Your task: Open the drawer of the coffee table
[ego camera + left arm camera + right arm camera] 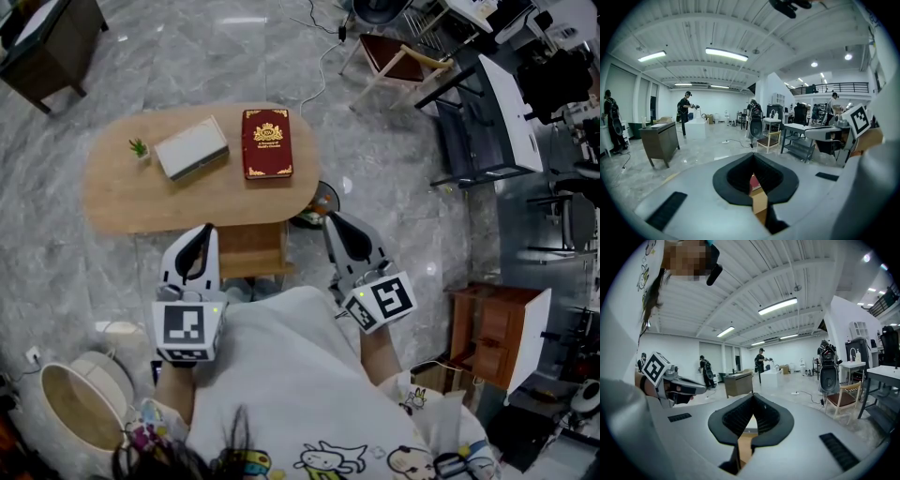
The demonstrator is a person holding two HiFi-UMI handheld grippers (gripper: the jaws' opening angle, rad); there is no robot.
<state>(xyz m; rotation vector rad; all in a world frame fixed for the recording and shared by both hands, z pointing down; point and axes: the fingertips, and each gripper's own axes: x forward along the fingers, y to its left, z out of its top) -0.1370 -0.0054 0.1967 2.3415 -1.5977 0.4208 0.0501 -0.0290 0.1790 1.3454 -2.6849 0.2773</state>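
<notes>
Grey marble floor, coffee table (122,192) with drawer (251,253), left claw (207,229) and right claw (329,218) both clenched, empty.

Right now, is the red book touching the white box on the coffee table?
Apart. The head view shows a strip of bare coffee table top between the red book and the white box.

Bright ceiling strip lights (726,54) (fisheye-warped edges)

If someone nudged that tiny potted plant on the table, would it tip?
The potted plant looks small and light, so it would probably slide or topple. It stands near the edge of the coffee table, so it might fall off.
</notes>
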